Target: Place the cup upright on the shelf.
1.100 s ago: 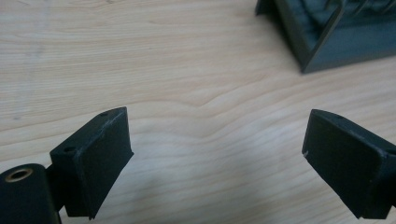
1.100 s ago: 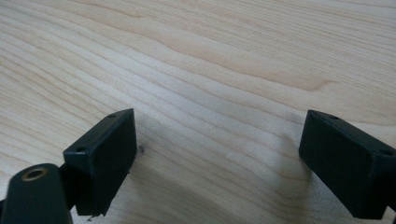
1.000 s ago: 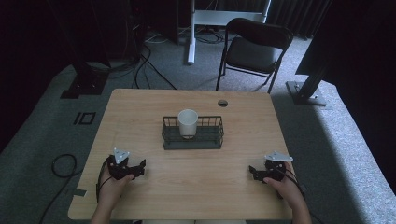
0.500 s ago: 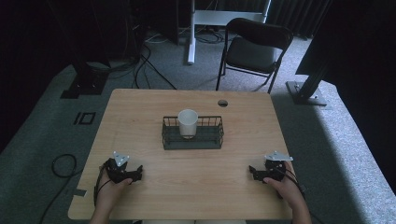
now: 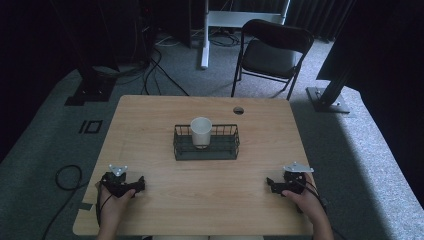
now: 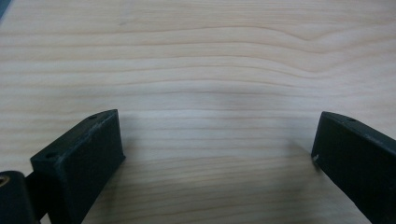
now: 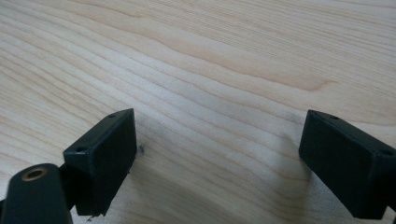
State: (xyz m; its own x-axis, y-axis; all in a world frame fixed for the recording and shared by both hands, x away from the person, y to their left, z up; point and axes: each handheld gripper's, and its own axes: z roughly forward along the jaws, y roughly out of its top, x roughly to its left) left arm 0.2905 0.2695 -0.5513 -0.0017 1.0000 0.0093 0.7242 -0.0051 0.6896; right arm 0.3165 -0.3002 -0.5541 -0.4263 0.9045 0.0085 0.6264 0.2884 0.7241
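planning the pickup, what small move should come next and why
Probably reach the left tool forward toward the white paper cup standing upright in the black wire basket: its jaws have just been opening, nothing is between them, and both tools rest far from the cup.

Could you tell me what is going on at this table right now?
A person rests a gripper in each hand on the near edge of the wooden table. The left gripper has just been opening its fingers, with nothing between them; the right gripper is open and empty too. A white paper cup stands untouched in the black wire basket at the table's middle.
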